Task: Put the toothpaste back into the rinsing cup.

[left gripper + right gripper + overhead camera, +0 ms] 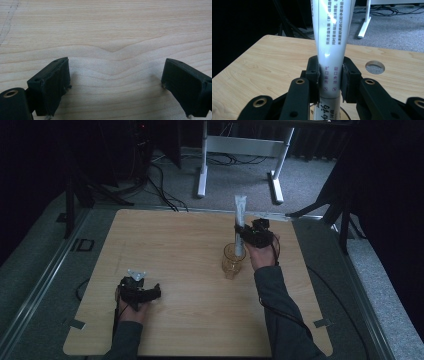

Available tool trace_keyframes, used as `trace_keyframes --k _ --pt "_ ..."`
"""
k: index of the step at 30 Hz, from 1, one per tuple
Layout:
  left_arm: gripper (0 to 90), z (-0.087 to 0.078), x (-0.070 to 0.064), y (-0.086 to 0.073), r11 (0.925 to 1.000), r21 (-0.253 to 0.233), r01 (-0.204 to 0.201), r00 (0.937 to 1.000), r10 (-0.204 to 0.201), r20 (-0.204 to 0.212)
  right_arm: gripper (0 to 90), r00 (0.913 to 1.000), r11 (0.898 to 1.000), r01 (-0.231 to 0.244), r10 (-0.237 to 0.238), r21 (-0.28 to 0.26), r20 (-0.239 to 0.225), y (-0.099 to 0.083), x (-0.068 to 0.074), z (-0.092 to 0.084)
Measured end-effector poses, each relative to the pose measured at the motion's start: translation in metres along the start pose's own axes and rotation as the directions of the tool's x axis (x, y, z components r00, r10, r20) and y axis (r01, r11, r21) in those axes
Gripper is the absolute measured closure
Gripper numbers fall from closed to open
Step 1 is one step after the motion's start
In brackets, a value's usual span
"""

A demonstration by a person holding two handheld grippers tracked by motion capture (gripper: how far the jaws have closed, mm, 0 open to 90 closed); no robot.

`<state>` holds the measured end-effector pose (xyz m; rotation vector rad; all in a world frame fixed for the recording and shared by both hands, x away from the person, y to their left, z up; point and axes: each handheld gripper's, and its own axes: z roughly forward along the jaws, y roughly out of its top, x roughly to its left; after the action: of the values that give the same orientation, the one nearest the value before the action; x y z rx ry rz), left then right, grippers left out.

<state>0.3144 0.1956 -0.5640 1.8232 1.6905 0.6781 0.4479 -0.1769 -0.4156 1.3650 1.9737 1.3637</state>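
A white toothpaste tube (240,222) stands upright with its lower end inside a clear amber glass cup (233,261) right of the table's middle. My right gripper (244,234) is shut on the tube just above the cup. In the right gripper view both black pads press the tube (330,62) from either side, with the cup's rim (344,113) just below. My left gripper (150,292) rests low over the wooden table (170,240) at the front left, open. Between its spread fingers (53,82) lies only bare wood.
A round cable hole (375,67) pierces the tabletop beyond the tube in the right gripper view. White desk legs (202,165) and cables stand on the grey carpet past the far edge. Dark curtains and stand legs flank the table.
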Motion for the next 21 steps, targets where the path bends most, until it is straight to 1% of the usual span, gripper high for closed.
trace_keyframes --k 5,13,21 --pt "8.6 0.0 0.0 0.0 1.0 0.0 0.0 1.0 0.0 0.0 71.5 1.0 1.0 0.003 -0.003 0.012 0.001 -0.003 0.0 0.001" --pt "8.5 0.0 0.0 0.0 1.0 0.0 0.0 1.0 0.0 0.0 71.2 0.9994 0.999 0.029 -0.03 0.034 0.019 -0.009 0.0 0.005" --pt "8.6 0.0 0.0 0.0 1.0 -0.001 0.0 1.0 0.0 0.0 70.4 0.9991 0.999 0.036 -0.037 0.036 0.021 -0.013 0.0 0.007"
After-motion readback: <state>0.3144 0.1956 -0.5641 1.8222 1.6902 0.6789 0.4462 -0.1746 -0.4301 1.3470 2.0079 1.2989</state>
